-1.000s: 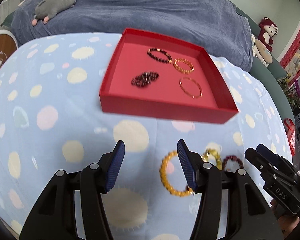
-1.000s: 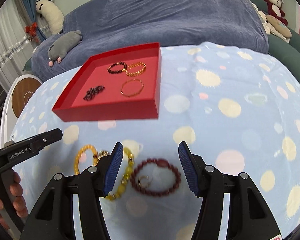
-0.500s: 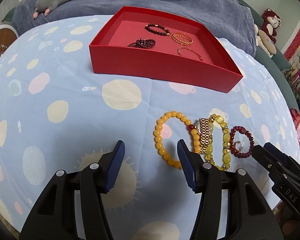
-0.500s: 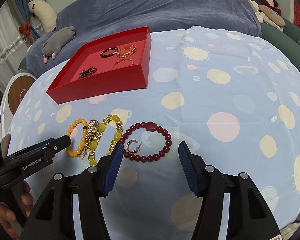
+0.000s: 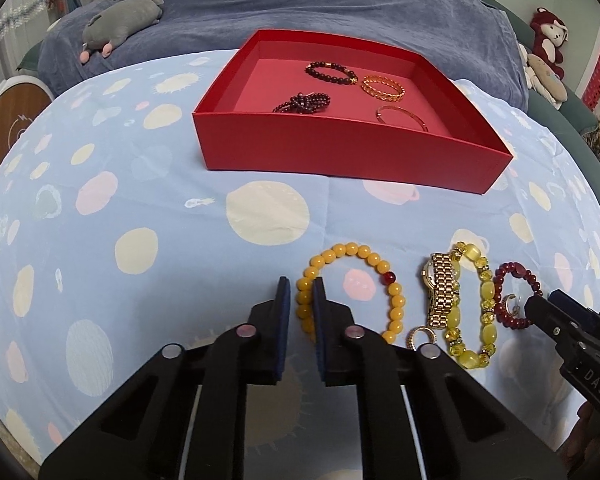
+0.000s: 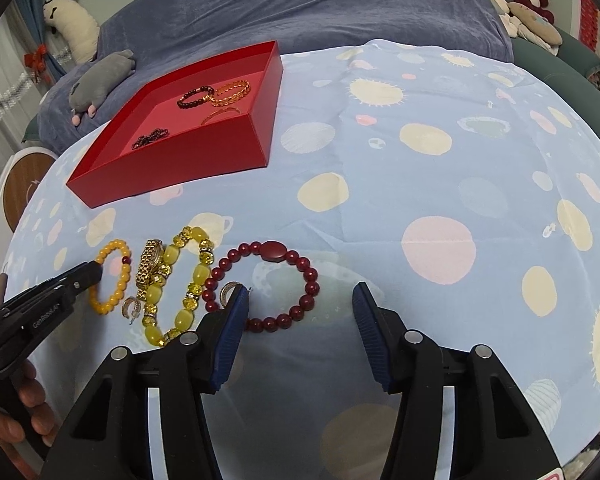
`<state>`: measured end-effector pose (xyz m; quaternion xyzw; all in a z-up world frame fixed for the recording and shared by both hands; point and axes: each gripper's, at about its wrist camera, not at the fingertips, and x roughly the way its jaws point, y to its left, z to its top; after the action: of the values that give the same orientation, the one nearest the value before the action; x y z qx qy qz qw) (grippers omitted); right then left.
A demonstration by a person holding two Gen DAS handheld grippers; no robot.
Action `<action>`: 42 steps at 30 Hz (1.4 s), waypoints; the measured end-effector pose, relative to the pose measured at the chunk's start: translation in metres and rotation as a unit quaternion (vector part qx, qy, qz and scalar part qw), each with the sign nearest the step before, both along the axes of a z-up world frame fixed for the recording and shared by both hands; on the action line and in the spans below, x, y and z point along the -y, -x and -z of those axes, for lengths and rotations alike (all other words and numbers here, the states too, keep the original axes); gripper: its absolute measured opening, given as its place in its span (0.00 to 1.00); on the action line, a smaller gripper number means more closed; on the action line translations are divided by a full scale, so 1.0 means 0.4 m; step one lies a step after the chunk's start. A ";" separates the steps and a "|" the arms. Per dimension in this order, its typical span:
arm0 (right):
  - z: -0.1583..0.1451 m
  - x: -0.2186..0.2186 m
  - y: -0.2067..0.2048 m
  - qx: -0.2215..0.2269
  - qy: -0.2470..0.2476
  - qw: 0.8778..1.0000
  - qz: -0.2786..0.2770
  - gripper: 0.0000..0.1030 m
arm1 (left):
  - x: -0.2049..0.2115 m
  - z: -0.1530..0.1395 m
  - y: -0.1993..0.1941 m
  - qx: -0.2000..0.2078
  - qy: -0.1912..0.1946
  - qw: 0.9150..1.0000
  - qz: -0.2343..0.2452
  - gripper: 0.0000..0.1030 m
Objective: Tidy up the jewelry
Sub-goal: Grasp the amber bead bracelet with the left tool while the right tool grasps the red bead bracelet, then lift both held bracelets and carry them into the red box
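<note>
Left tool point(image 5: 299, 289) pinches the yellow bracelet's point(image 5: 350, 291) near-left rim, red box point(image 5: 340, 158) straight beyond; right tool point(image 6: 300, 300) spread apart.

I'm in a home, a lived-in sitting room: a sofa point(image 6: 300, 4) under a blue throw, plush toys point(image 5: 546, 40) along its back, a grey stuffed animal point(image 5: 120, 16), and a table wearing a dotted blue cloth point(image 6: 440, 152)
</note>
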<state>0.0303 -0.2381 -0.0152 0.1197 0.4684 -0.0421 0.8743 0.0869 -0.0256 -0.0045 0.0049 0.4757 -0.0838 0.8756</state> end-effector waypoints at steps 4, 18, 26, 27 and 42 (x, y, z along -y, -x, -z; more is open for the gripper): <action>0.003 -0.003 -0.011 0.002 0.016 1.000 -0.003 0.41 | -0.006 -0.001 -0.002 -0.006 0.010 1.000 -0.001 0.07; 0.003 -0.034 0.000 0.001 0.045 0.999 -0.030 0.07 | -0.003 -0.002 -0.014 -0.013 0.032 0.999 -0.010 0.14; 0.002 -0.034 0.010 -0.004 0.028 0.999 -0.029 0.07 | 0.001 0.001 -0.014 -0.004 0.033 0.999 -0.004 0.09; 0.001 -0.035 0.011 -0.004 0.027 0.999 -0.029 0.07 | 0.000 0.002 -0.013 -0.004 0.033 0.999 -0.003 0.08; -0.102 -0.034 0.035 0.033 -0.016 0.999 -0.030 0.07 | -0.046 -0.081 0.026 -0.007 0.071 0.997 0.003 0.07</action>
<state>0.0165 -0.2244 0.0256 0.1210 0.4432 -0.0041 0.8882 0.0765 -0.0072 0.0279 -0.0566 0.4750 -0.1201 0.8699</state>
